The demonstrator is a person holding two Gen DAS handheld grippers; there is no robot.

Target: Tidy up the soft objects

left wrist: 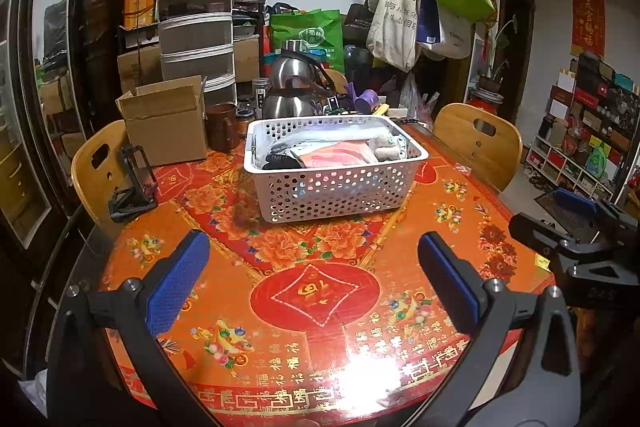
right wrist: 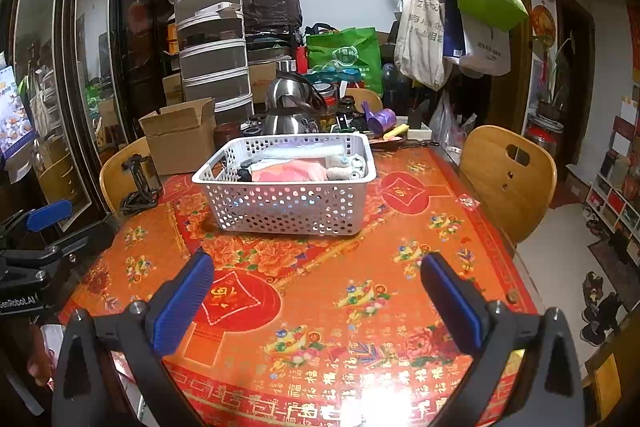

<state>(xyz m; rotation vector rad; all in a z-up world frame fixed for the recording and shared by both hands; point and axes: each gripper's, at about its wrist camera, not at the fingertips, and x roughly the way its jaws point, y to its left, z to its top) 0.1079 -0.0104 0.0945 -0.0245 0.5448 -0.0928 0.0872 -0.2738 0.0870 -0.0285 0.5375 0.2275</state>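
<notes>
Both grippers, left (left wrist: 312, 283) and right (right wrist: 318, 303), hover with fingers spread over the desk (right wrist: 360, 267); behind, a white basket (left wrist: 336, 187) holds folded cloths (left wrist: 336, 153). Only the right view shows floor shoes (right wrist: 600, 311).

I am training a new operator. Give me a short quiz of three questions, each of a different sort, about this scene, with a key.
1. True or false: both the left gripper and the right gripper are open and hold nothing.
2. Multiple choice: where do the soft items lie? A) spread on the table B) in the white basket C) in the cardboard box
3. Fill in: behind the basket stands a steel ____.

Key
1. True. The fingers are wide apart, with only the table between them.
2. B. The folded cloths and socks are in the basket.
3. Kettle; the cardboard box stands to its left.
</notes>
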